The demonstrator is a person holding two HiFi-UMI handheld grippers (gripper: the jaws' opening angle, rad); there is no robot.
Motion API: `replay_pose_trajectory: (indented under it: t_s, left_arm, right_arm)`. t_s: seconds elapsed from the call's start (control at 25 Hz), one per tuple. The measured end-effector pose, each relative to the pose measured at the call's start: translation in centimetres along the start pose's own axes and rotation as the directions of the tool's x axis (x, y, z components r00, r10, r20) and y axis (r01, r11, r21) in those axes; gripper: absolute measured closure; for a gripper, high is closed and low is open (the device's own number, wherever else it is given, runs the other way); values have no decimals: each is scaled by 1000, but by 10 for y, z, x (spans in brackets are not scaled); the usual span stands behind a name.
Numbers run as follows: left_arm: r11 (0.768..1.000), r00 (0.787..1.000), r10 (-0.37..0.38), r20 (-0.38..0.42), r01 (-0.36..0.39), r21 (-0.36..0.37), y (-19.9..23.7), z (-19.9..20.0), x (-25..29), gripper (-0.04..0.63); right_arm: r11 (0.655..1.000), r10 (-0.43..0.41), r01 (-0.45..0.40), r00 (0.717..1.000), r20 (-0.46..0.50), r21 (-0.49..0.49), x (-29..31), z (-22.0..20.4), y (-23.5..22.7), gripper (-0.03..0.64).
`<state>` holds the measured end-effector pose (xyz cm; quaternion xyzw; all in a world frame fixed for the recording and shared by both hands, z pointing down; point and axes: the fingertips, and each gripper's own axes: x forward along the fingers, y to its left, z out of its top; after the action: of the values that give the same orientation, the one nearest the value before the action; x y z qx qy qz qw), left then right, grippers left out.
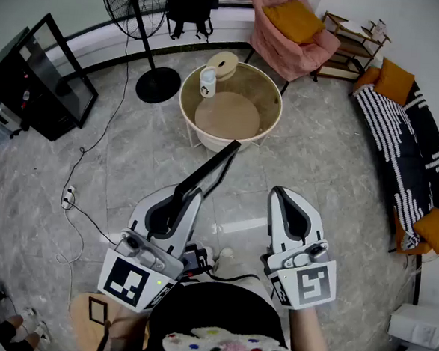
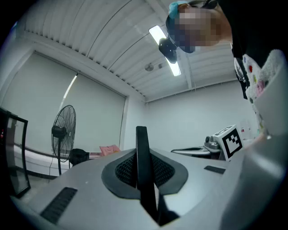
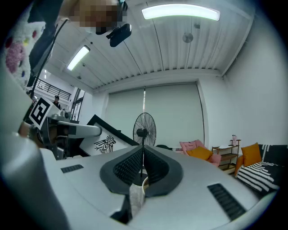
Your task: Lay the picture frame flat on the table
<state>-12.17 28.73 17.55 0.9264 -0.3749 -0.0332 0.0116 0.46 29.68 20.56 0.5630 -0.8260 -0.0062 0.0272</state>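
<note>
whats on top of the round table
A white cup, a pale roll and a round wooden board. The held picture frame hides part of the rim of the table.

The head view looks steeply down from high over the floor (image 1: pixel 130 165), the fan (image 1: pixel 134 0) far ahead and left. Both gripper views sit low, close behind their jaws, tilted toward the ceiling (image 3: pixel 180 49). The left one faces right of the fan (image 2: pixel 63 130), while the right one has the fan (image 3: pixel 144 128) dead ahead. All share the fan and the frame (image 1: pixel 213 163).
</note>
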Motion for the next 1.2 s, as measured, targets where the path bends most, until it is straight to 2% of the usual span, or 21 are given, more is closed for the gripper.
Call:
replay_pose_trajectory:
  t_s: [0.36,0.64,0.84,1.2]
  left_arm:
    - [1000,1000,-1,6,1,-2,6,-1,1,551]
    - [1000,1000,-3,15,3,-1,12,2,2,551]
    - [1000,1000,-13,24,13,5,17,5,2,551]
    - [999,998,-31,50,30,20,28,9,-5,551]
  right_arm:
    - [999,-13,13,1000,11,47,0,-14,-1,583]
    - [998,-7,5,1000,30,64,7,-7,3,581]
    - [1000,-7,7,1000,30,2,20,15,10,581]
    - [1000,-12,12,999,42,-6,28,16,26,580]
